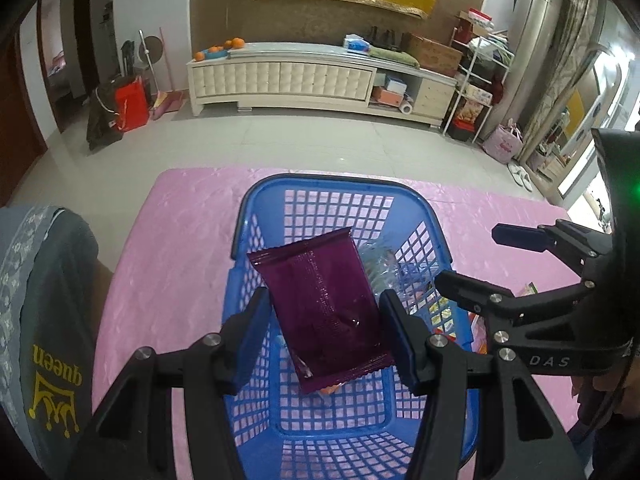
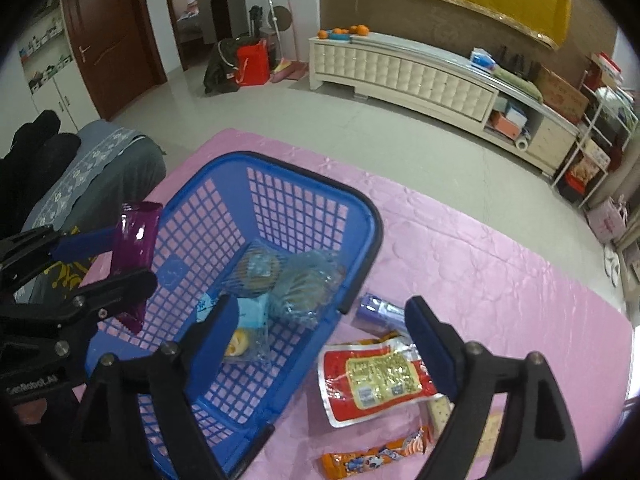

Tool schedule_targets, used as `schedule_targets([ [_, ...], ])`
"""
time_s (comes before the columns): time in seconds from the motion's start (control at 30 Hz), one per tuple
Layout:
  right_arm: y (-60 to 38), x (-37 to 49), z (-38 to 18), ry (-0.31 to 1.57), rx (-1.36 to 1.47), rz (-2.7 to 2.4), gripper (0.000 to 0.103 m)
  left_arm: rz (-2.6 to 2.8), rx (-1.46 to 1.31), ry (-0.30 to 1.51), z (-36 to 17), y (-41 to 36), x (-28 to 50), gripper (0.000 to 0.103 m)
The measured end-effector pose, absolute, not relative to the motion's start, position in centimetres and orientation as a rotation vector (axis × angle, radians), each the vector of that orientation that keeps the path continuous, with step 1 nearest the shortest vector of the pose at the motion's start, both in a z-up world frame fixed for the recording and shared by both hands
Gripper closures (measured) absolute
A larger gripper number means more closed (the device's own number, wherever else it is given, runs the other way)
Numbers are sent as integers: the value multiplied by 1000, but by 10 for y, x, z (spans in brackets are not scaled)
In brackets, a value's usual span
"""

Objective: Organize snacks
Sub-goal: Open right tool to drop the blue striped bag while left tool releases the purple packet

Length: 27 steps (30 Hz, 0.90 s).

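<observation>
Over the blue basket (image 1: 340, 208) on the pink tabletop (image 1: 180, 240), the left claw (image 1: 326, 332) pinches a purple packet (image 1: 320, 308) clear of the rim, while the right claw (image 2: 324, 340), spread wide and empty, straddles the basket's near wall, its fingers partly hiding a red packet (image 2: 376, 380) beside it.

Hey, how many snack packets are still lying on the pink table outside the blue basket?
4 visible: a purple packet beside the basket, a red-and-yellow pouch near it, a pale cracker pack behind the right gripper, an orange bar nearest. More may be hidden.
</observation>
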State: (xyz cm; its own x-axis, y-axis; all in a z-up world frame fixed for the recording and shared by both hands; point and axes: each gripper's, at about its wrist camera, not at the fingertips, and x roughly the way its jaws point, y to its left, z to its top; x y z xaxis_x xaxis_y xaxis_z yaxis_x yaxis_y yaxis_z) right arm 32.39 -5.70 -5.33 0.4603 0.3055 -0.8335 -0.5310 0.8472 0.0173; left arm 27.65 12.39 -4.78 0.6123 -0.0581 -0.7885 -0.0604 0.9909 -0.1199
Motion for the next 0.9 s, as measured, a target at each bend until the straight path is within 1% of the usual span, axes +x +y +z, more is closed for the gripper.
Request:
schedule_targets([
  [0.5, -76, 349, -62, 958, -121, 521, 15, -5, -71, 944, -69, 120, 323, 49],
  [0.53, -75, 350, -62, 956, -124, 523, 15, 1, -75, 952, -70, 121, 326, 47],
  [0.57, -73, 351, -63, 955, -129, 524, 15, 3, -78, 965, -72, 122, 330, 42],
  [0.63, -70, 352, -64, 960, -135, 523, 15, -8, -89, 970, -73, 123, 331, 37],
  [0.8, -72, 345, -60, 958, -108, 514, 15, 9, -79, 958, -67, 124, 317, 36],
  [0.83, -72, 343, -59, 961, -99, 520, 15, 10, -81, 949, -64, 124, 311, 31],
  [0.87, -72, 339, -57, 962, -106, 522, 15, 8, -83, 938, -62, 124, 306, 29],
  [0.9, -71, 335, -55, 957, -117, 523, 15, 1, -84, 924, -58, 123, 299, 29],
])
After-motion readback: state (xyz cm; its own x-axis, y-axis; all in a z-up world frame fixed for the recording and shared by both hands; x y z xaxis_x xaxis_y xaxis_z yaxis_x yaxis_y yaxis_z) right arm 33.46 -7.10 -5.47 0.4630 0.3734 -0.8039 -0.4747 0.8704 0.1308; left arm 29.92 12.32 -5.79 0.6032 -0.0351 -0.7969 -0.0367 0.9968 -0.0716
